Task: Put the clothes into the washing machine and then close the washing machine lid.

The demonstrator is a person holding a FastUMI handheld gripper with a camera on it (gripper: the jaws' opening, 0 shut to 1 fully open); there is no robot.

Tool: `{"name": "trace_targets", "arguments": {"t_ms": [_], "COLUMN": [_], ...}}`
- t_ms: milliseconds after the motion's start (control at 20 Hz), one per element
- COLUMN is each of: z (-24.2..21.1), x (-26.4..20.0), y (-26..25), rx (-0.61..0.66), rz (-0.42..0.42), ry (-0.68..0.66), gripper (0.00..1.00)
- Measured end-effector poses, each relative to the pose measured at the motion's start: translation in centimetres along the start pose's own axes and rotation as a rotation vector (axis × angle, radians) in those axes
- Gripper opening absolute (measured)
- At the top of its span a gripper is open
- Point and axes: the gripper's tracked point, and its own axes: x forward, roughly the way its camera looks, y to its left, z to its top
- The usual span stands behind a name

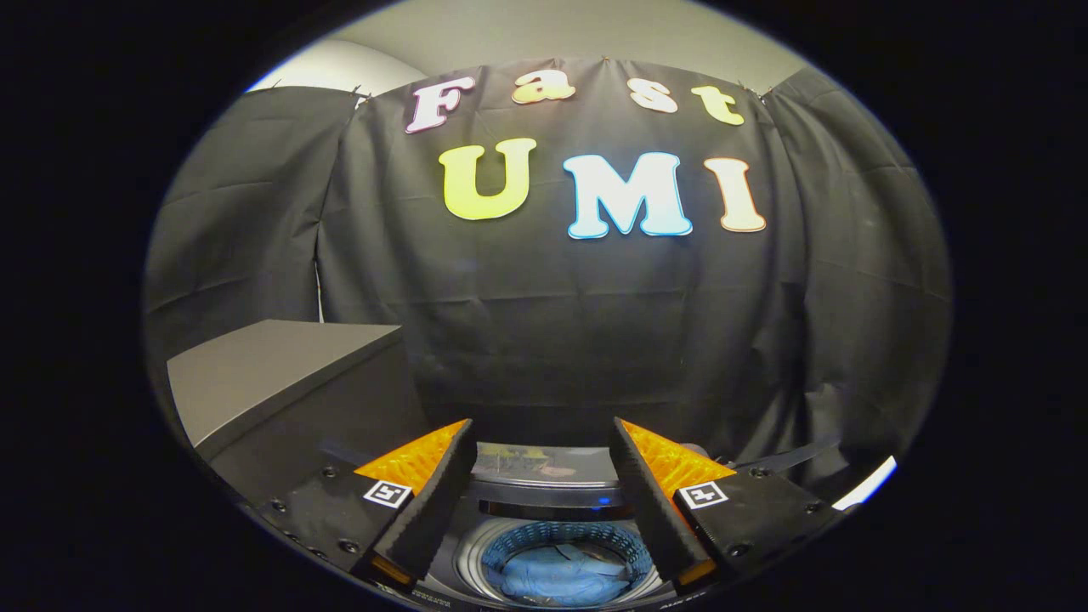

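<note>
A small top-loading washing machine (544,510) sits low between my fingers, its round drum mouth uncovered. Blue clothes (557,574) lie crumpled inside the drum. The machine's lid (544,463) stands raised at the back of the opening, glossy and reflecting the room. My gripper (544,433) hovers above the machine and is open, its two fingers spread wide to either side of the drum with nothing between them.
A grey box-like block (280,382) stands to the left of the machine, close to the left finger. The booth's black cloth wall (552,323) hangs just behind the machine. A pale strip (867,484) shows at the far right.
</note>
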Motion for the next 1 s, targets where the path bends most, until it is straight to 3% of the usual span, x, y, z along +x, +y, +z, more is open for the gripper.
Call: {"name": "trace_targets", "arguments": {"t_ms": [100, 200, 550, 1000], "z": [-1.9, -5.4, -12.0, -10.4], "x": [-0.8, -2.3, -6.2, -12.1], "y": [0.3, -0.2, 0.5, 2.2], "rx": [0.009, -0.006, 0.024, -0.004], "rz": [0.02, 0.01, 0.005, 0.028], "ry": [0.035, 0.153, 0.238, 0.125], "gripper": [0.98, 0.98, 0.96, 0.96]}}
